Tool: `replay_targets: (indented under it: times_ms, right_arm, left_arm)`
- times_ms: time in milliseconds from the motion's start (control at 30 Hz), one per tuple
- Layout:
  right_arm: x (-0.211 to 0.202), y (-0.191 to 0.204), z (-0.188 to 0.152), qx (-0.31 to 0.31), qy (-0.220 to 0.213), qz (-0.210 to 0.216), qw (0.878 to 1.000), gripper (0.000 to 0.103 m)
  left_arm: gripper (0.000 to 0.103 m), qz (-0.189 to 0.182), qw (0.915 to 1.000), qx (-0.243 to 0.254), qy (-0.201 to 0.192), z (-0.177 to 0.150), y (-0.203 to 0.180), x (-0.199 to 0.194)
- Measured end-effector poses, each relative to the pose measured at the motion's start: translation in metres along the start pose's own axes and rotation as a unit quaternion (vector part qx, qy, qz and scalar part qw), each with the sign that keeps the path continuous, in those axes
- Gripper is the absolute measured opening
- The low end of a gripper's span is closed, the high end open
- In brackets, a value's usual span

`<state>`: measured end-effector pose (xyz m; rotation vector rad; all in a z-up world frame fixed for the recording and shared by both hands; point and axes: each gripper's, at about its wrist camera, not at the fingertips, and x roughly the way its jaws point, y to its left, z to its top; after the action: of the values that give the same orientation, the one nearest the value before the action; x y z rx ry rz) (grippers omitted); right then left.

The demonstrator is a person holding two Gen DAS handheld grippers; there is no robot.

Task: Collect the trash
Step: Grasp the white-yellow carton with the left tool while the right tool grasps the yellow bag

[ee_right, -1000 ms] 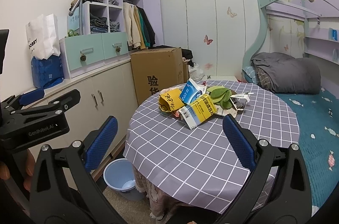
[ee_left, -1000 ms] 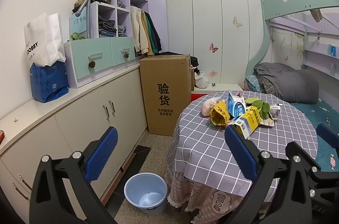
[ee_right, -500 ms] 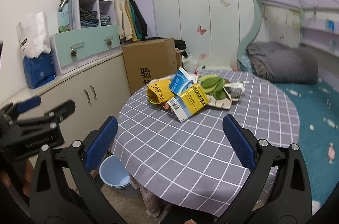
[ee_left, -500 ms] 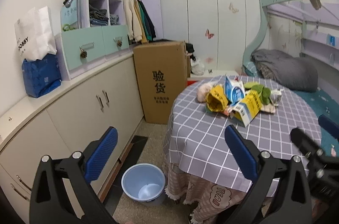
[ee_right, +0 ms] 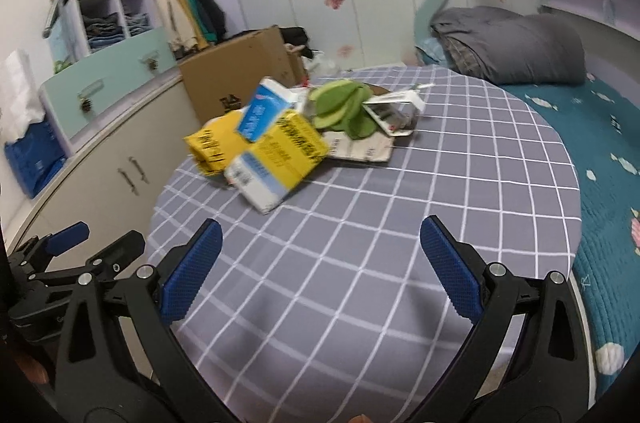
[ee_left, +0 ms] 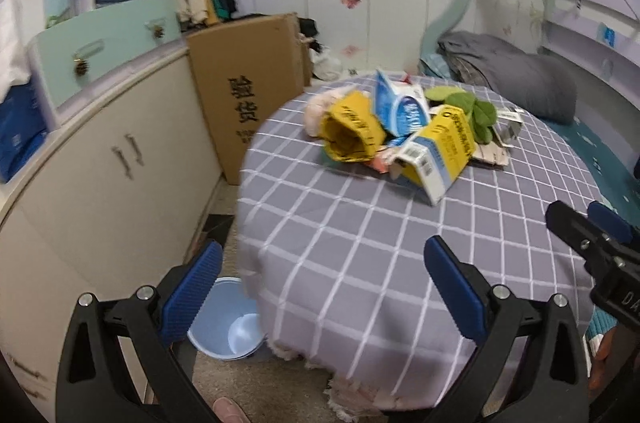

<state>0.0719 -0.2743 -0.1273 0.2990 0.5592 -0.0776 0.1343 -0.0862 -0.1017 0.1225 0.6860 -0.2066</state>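
Both grippers hang over the near edge of the round worktop with its grey checked cloth, neither touching anything. Left gripper has its blue pads spread wide apart, empty; right gripper likewise wide apart, empty. The trash pile sits toward the far side of the worktop, well apart from both: a yellow-and-white carton nearest, a crumpled yellow box at its left, a blue-and-white carton behind, green leaf-shaped pieces and flat card packaging at the far right (views are motion-blurred). A pale blue bin stands on the floor by the worktop's left edge, beside the cream cabinets. A cardboard box stands beyond.
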Motion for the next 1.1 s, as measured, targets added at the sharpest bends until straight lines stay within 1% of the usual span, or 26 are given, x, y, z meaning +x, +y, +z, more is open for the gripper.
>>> replay_targets:
  times_ms: [67,167,233,333,367,467,567,633,667,733,767,833,867,900,967,1000,1033,1100]
  right_arm:
    - [0.008,-0.010,0.004,0.013,0.002,-0.005,1.000,0.097]
    - [0.016,-0.023,0.010,0.028,0.005,-0.011,1.000,0.097]
    - [0.021,-0.030,0.014,0.032,0.007,-0.015,0.999,0.097]
    - [0.028,-0.043,0.019,0.035,0.009,-0.022,0.999,0.097]
    - [0.030,-0.044,0.020,0.035,0.010,-0.023,0.999,0.097]
    - [0.037,-0.053,0.023,0.040,0.017,-0.022,0.999,0.097]
    - [0.042,-0.056,0.025,0.040,0.021,-0.020,0.999,0.097]
    - [0.044,-0.056,0.025,0.039,0.023,-0.020,0.999,0.097]
    - [0.045,-0.057,0.025,0.039,0.024,-0.020,0.999,0.097]
    - [0.047,-0.057,0.026,0.039,0.027,-0.019,0.999,0.097]
    - [0.047,-0.057,0.026,0.038,0.028,-0.020,0.999,0.097]
    - [0.046,-0.055,0.026,0.035,0.027,-0.021,0.999,0.097]
    - [0.044,-0.055,0.027,0.036,0.026,-0.021,0.999,0.097]
    - [0.043,-0.053,0.028,0.036,0.025,-0.019,0.999,0.097]
    - [0.039,-0.051,0.030,0.035,0.020,-0.014,0.999,0.097]
    - [0.038,-0.050,0.031,0.035,0.018,-0.012,0.999,0.097]
    - [0.037,-0.048,0.032,0.034,0.015,-0.009,0.999,0.097]
    - [0.038,-0.043,0.036,0.029,0.017,0.002,0.999,0.097]
  left_arm:
    - [0.098,-0.038,0.9993,0.001,0.008,0.011,-0.010,0.015]
    - [0.096,-0.079,0.9968,-0.001,0.012,0.023,-0.025,0.037]
    - [0.079,-0.097,0.9951,0.003,0.020,0.028,-0.036,0.051]
    - [0.070,-0.139,0.9892,-0.008,0.047,0.033,-0.050,0.077]
    - [0.070,-0.155,0.9864,-0.017,0.051,0.035,-0.053,0.084]
    - [0.070,-0.171,0.9834,-0.029,0.054,0.040,-0.061,0.101]
    - [0.069,-0.176,0.9820,-0.032,0.060,0.044,-0.067,0.114]
    - [0.047,-0.187,0.9794,-0.039,0.067,0.047,-0.070,0.122]
    - [0.041,-0.197,0.9770,-0.043,0.070,0.047,-0.071,0.123]
    - [0.022,-0.214,0.9728,-0.051,0.073,0.048,-0.070,0.120]
    - [0.019,-0.220,0.9716,-0.053,0.070,0.048,-0.069,0.118]
    - [0.006,-0.237,0.9678,-0.056,0.063,0.048,-0.066,0.110]
    - [0.002,-0.250,0.9648,-0.059,0.057,0.048,-0.066,0.106]
    - [0.001,-0.262,0.9617,-0.064,0.047,0.048,-0.065,0.099]
    - [0.001,-0.269,0.9606,-0.064,0.026,0.048,-0.064,0.086]
    - [0.001,-0.281,0.9577,-0.063,0.011,0.049,-0.063,0.075]
    - [0.001,-0.287,0.9560,-0.062,0.004,0.049,-0.061,0.069]
    - [0.001,-0.290,0.9549,-0.061,-0.015,0.050,-0.055,0.051]
